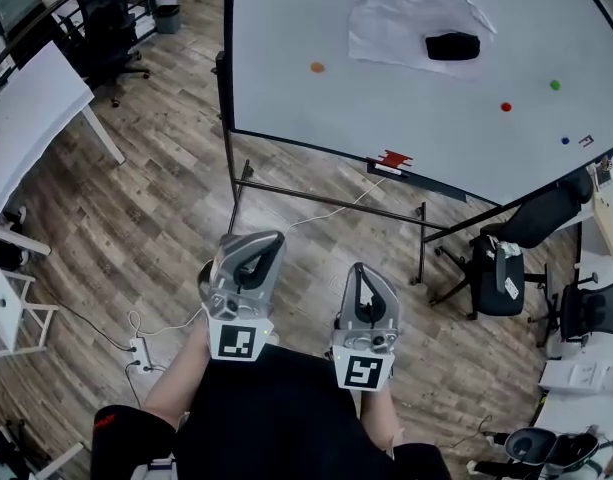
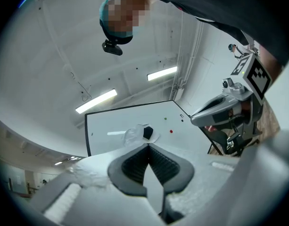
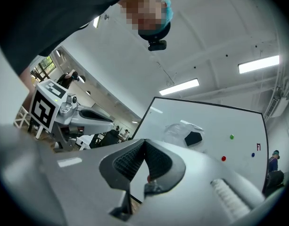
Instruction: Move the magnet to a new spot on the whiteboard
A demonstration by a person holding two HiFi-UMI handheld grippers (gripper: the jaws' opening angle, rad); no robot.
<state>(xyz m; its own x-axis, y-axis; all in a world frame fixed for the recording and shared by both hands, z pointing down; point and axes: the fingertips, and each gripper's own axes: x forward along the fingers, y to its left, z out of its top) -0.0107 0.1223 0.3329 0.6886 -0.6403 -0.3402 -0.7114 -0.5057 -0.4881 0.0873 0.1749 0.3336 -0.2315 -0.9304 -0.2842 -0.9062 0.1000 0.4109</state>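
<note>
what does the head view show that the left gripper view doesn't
Only the head view: the power strip on the floor. Only the left gripper view: the ceiling lights and the head camera. Both: the whiteboard, black eraser, red magnet and right gripper.

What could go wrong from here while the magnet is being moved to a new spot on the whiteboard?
1. The whiteboard carries at least an orange magnet, a red magnet and a green magnet, so the wrong one could be taken.
2. The left gripper and right gripper are both shut and well back from the board. Small flat magnets may slip from the jaws.
3. A white cable lies on the floor under the board's stand and could catch a foot.
</note>
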